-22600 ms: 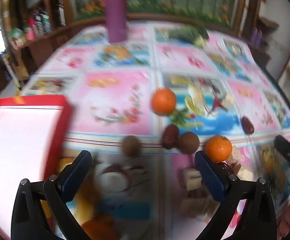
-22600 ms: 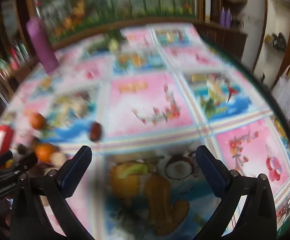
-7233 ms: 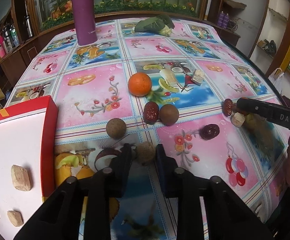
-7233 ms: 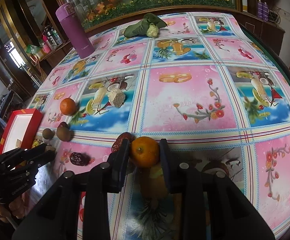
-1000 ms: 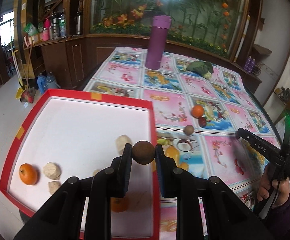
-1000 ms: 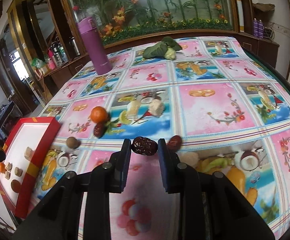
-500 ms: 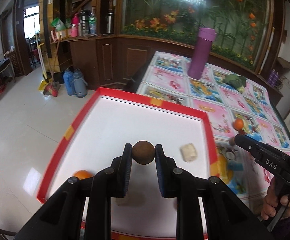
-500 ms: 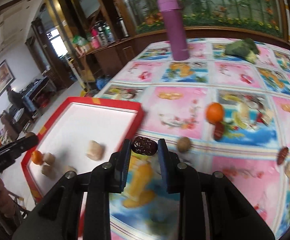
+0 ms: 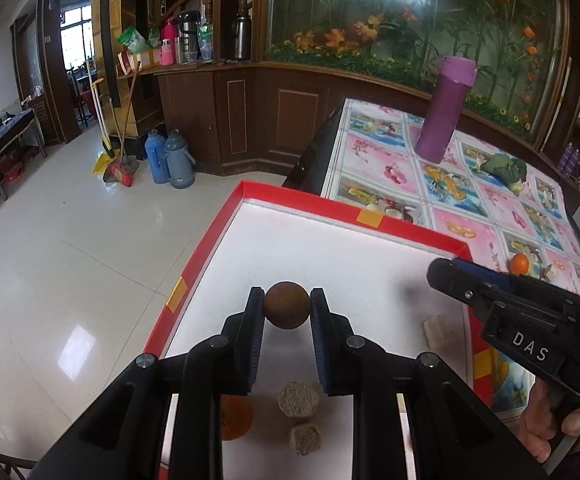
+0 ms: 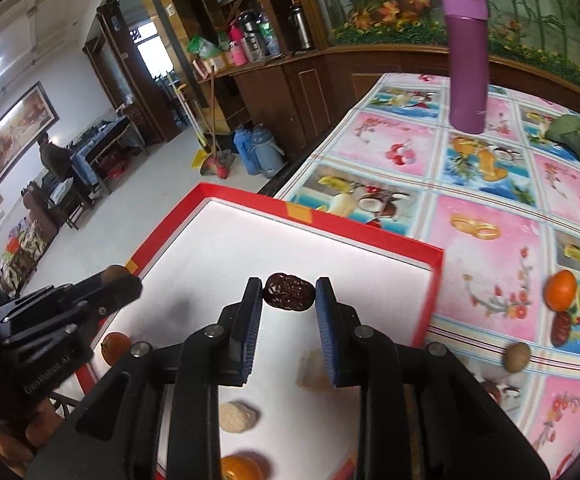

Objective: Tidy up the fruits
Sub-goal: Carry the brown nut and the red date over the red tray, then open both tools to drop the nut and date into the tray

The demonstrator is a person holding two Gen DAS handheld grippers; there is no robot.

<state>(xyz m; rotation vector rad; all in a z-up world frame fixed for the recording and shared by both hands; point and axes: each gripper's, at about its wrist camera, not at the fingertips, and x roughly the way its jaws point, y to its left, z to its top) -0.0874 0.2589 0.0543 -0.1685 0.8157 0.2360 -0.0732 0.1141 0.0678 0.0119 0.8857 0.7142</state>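
Brown round fruit (image 9: 287, 310) sits pinched in the left claw (image 9: 287, 312) above the red tray (image 9: 290, 199) — the right claw (image 10: 288, 295) grips a wrinkled date (image 10: 288, 292) over it too.

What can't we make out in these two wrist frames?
- Orange in the red tray, left wrist view: mostly hidden behind the left gripper.
- Pale chunk, right wrist view: blurred, partly behind the right gripper.
- Second orange, right wrist view: cut by the bottom edge.
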